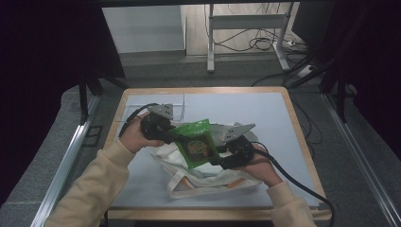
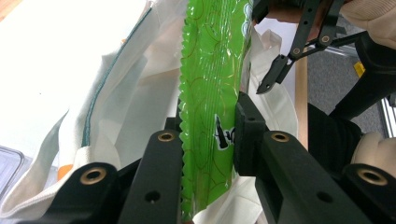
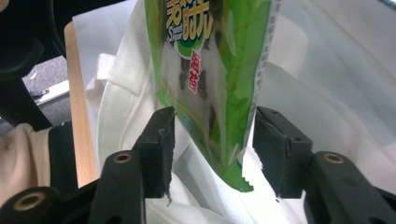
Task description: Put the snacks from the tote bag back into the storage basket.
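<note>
A green snack bag hangs upright above a white cloth tote bag that lies crumpled on the table. My left gripper holds the snack bag from the left. In the left gripper view its pads press on both faces of the snack bag, so my left gripper is shut on it. My right gripper sits at the bag's lower right corner. In the right gripper view the snack bag hangs between my right gripper's jaws with a gap on each side. The tote bag lies beneath.
The table has a blue-grey mat and a wooden rim. A clear plastic container stands at the back left, behind my left hand. Beyond the table are a grey floor, desk legs and loose cables.
</note>
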Demonstrator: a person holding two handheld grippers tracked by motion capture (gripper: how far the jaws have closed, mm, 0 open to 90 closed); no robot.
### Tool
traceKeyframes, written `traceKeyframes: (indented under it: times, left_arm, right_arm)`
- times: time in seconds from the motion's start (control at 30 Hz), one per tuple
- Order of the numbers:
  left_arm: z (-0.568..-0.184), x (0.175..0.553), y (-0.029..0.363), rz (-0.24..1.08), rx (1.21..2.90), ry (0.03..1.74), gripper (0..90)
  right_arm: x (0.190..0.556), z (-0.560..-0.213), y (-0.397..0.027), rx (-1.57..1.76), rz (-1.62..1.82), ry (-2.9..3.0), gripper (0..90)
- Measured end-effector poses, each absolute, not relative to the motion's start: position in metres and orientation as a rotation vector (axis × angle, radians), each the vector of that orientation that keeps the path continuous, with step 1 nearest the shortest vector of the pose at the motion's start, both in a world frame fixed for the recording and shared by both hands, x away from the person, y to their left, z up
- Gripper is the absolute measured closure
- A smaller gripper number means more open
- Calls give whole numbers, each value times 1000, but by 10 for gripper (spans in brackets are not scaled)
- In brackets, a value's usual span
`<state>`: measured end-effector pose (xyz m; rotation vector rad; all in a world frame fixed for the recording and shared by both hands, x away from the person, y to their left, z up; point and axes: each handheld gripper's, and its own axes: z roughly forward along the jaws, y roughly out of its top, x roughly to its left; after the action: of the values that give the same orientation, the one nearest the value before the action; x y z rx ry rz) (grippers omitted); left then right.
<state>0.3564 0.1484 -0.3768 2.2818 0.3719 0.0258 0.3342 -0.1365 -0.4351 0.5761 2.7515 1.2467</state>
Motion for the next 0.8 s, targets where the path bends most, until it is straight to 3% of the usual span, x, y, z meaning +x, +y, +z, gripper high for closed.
traceKeyframes:
  times: [0.33, 0.8]
  left_arm:
    - [-375, 358, 157, 45, 2266, 396, 764]
    - [-363, 358, 169, 77, 2232, 416, 764]
  right_arm:
    - [329, -430, -153, 684, 1340, 2639, 386]
    - [313, -422, -180, 738, 1425, 2546, 376]
